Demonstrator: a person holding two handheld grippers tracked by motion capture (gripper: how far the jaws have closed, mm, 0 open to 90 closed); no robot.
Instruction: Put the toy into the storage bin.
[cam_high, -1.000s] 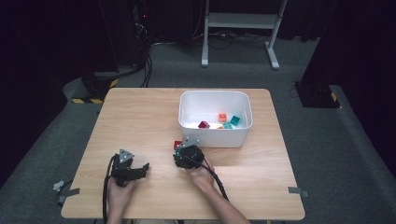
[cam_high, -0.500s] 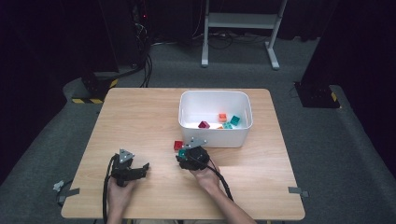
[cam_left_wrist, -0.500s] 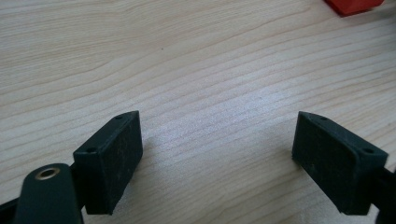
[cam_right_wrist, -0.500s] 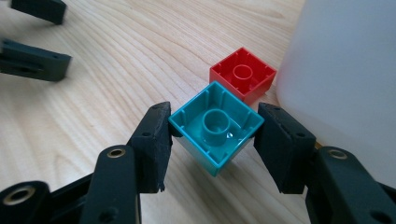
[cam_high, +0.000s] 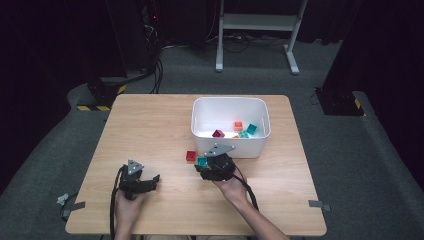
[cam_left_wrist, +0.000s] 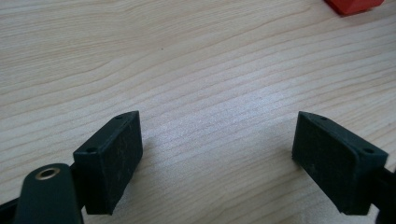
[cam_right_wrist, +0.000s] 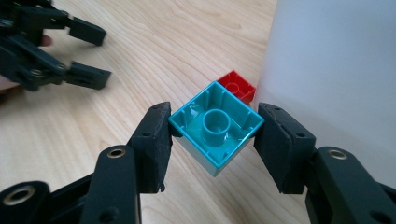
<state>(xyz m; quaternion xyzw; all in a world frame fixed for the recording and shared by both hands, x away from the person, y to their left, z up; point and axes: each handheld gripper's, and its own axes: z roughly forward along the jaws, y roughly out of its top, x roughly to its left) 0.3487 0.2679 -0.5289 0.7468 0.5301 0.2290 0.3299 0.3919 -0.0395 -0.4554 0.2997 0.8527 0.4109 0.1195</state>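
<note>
Right gripper view: the right tool (cam_right_wrist: 212, 140) pinches a teal block (cam_right_wrist: 215, 127), hollow underside facing the camera.

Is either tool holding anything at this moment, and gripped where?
The right tool holds a teal block by two opposite corners, its hollow underside facing the camera. The left tool stands open over bare table, holding nothing.

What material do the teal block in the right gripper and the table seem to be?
Teal block: likely hard plastic, glossy; it shows bright highlights, thin moulded walls and a hollow tube underneath. Table: wood or wood-look laminate, matt; pale grain lines run across it.
</note>
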